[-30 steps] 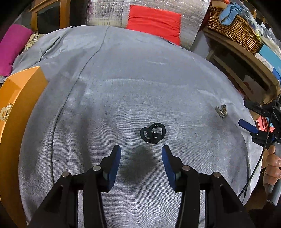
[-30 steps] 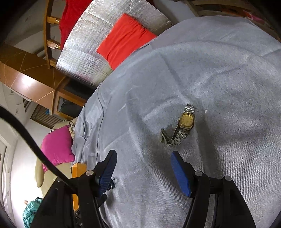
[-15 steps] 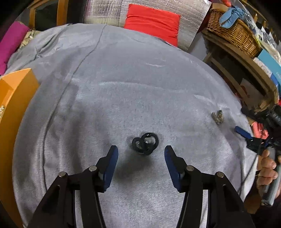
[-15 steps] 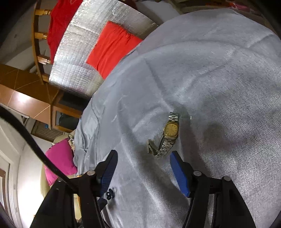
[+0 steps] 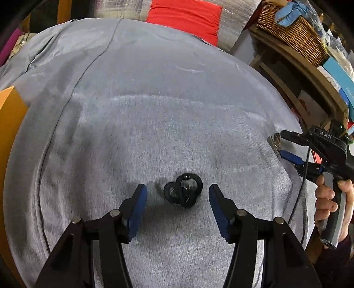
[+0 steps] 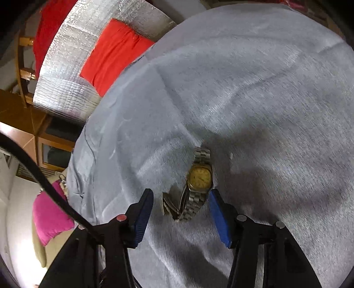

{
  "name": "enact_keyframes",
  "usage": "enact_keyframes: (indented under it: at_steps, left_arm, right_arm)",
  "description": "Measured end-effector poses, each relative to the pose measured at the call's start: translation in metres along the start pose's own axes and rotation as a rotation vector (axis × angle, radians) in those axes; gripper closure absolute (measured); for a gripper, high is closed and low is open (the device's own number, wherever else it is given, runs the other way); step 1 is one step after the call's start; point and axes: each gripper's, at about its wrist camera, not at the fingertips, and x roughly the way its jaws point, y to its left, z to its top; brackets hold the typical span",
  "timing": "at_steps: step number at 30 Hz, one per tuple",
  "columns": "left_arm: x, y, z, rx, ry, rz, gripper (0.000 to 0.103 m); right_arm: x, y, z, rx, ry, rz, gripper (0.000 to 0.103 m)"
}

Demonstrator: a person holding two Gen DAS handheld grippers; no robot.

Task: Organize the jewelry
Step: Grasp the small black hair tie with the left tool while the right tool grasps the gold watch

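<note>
A tangle of black rings (image 5: 183,189) lies on the grey cloth (image 5: 154,110). My left gripper (image 5: 177,195) is open, its blue pads on either side of the rings, not touching them. A silver wristwatch with a gold face (image 6: 194,186) lies on the cloth; its band reaches between the pads of my open right gripper (image 6: 180,203). The right pad (image 6: 218,219) is very close to the watch case. The right gripper (image 5: 285,145) also shows in the left wrist view, at the watch's silver band (image 5: 274,143).
An orange box (image 5: 11,115) stands at the cloth's left edge. A wooden shelf with a wicker basket (image 5: 292,33) is at the back right. A red cushion (image 5: 185,17) leans on a silver padded sheet behind. A pink cushion (image 6: 48,217) lies beyond the cloth's left edge.
Both grippers have moved forward and down. The black rings now sit between the left pads, and the watch band now sits between the right pads. Both stay open.
</note>
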Motion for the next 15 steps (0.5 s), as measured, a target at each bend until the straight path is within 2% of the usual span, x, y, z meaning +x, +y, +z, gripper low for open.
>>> enact_keyframes:
  at_steps: [5, 7, 9, 13, 15]
  left_arm:
    - [0.004, -0.001, 0.005, 0.013, -0.007, -0.013, 0.044]
    - [0.004, -0.002, 0.004, 0.018, -0.015, -0.026, 0.044]
    - [0.004, -0.005, 0.003, 0.032, -0.018, -0.033, 0.045]
    - [0.004, -0.014, -0.002, 0.098, -0.027, -0.023, 0.066]
    - [0.007, -0.017, -0.004, 0.120, -0.030, 0.001, 0.074]
  right_arm:
    - [0.006, 0.011, -0.001, -0.049, -0.031, -0.073, 0.046]
    - [0.008, 0.016, -0.002, -0.082, -0.052, -0.125, 0.053]
    - [0.013, 0.024, -0.006, -0.140, -0.074, -0.194, 0.064]
    - [0.018, 0.037, -0.012, -0.245, -0.121, -0.319, 0.079]
    - [0.018, 0.039, -0.014, -0.274, -0.133, -0.341, 0.084]
